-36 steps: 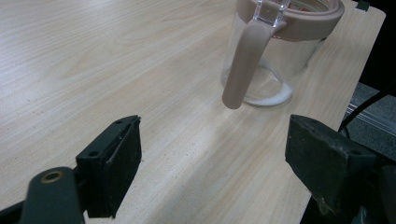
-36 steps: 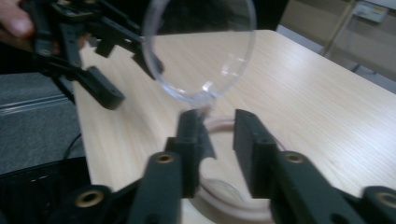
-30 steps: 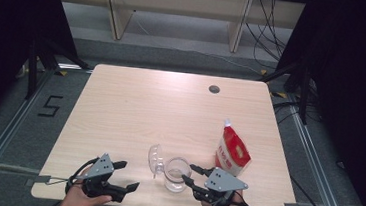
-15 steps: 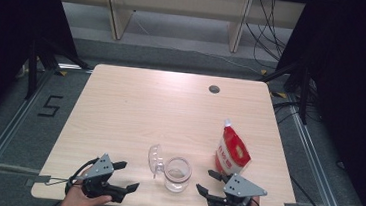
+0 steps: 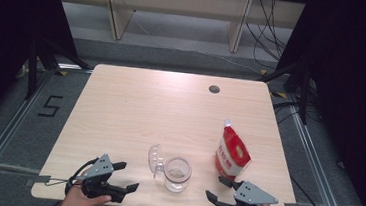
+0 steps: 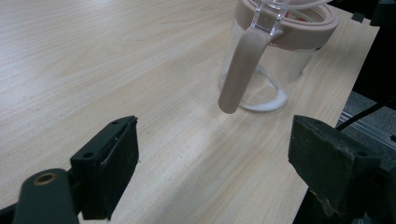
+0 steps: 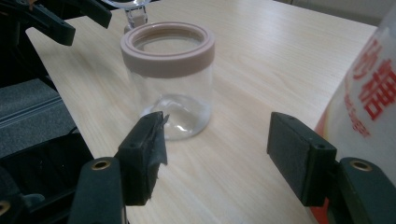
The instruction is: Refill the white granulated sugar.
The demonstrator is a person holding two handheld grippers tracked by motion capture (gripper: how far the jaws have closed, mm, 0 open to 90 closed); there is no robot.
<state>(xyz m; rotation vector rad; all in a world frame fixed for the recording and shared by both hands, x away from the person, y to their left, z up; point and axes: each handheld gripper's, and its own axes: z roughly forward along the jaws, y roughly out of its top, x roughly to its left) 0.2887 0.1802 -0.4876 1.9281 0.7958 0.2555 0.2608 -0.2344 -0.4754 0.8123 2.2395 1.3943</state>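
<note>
High view: the right gripper [image 5: 217, 189] has pulled back from the jar [image 5: 177, 173] to the near edge of the table [image 5: 135, 104], jaws wide apart and empty.

A second earlier it was right beside the jar; now it sits well clear at the near right, just in front of the red-and-white pouch [image 5: 232, 152], which suggests its work at the jar is finished or paused. The left gripper [image 5: 129, 175] has stayed at the near left, jaws spread and holding nothing. The jar stands upright near the table's front middle, between the two grippers, its clear lid [image 5: 154, 159] swung open to the left on its hinge. Something pale lies in its bottom, too faint to identify. The pouch's print is cut off in the right gripper view, and both hands are cropped by the lower frame edge.
</note>
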